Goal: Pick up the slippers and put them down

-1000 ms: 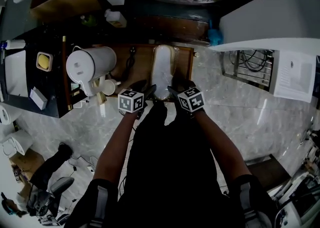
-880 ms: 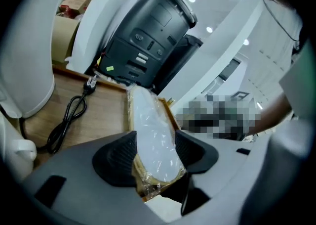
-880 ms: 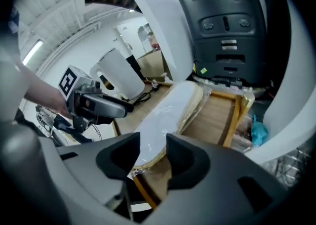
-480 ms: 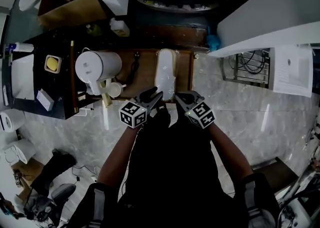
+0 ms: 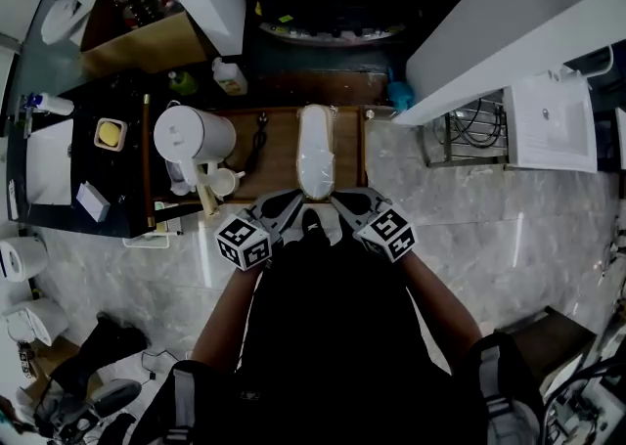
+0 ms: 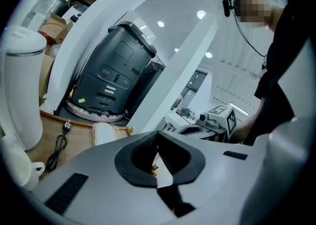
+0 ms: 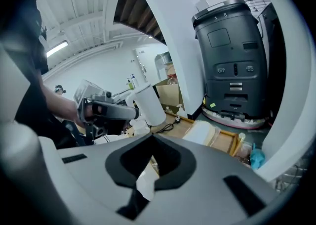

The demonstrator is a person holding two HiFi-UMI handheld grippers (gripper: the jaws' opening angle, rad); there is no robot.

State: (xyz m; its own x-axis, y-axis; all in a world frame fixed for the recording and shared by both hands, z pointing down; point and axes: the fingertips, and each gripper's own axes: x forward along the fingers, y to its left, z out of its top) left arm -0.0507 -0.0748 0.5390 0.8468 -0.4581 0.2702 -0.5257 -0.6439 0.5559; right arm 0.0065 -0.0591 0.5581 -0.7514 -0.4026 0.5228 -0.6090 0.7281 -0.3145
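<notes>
The marble floor [image 5: 469, 228] fills more of the head view than one second ago, and everything on it looks a little smaller. Only the slippers [image 5: 315, 145] keep nearly the same size, so this pale bundle seems to be raised a little above the one wooden tray [image 5: 279, 164]. It still lies lengthwise over the middle of the tray. There is one white kettle [image 5: 191, 132] at the left end of the tray and one small cup [image 5: 225, 180] just beside it. Both look unchanged. There are two grippers. The left gripper [image 5: 290, 203] and the right gripper [image 5: 339, 203] were at the near end of the slippers with the jaws apart. Now both are clenched on that end, one at each corner. The left jaws have just been closing, and the right ones closed a moment sooner. Both marker cubes are lower in the picture than before and are rolled outward. The near end of the bundle is hidden under the jaw tips and the person's dark clothes. In both gripper views the grey gripper body covers all but the far part of the bundle. I cannot count how many slippers are in the bundle.
</notes>
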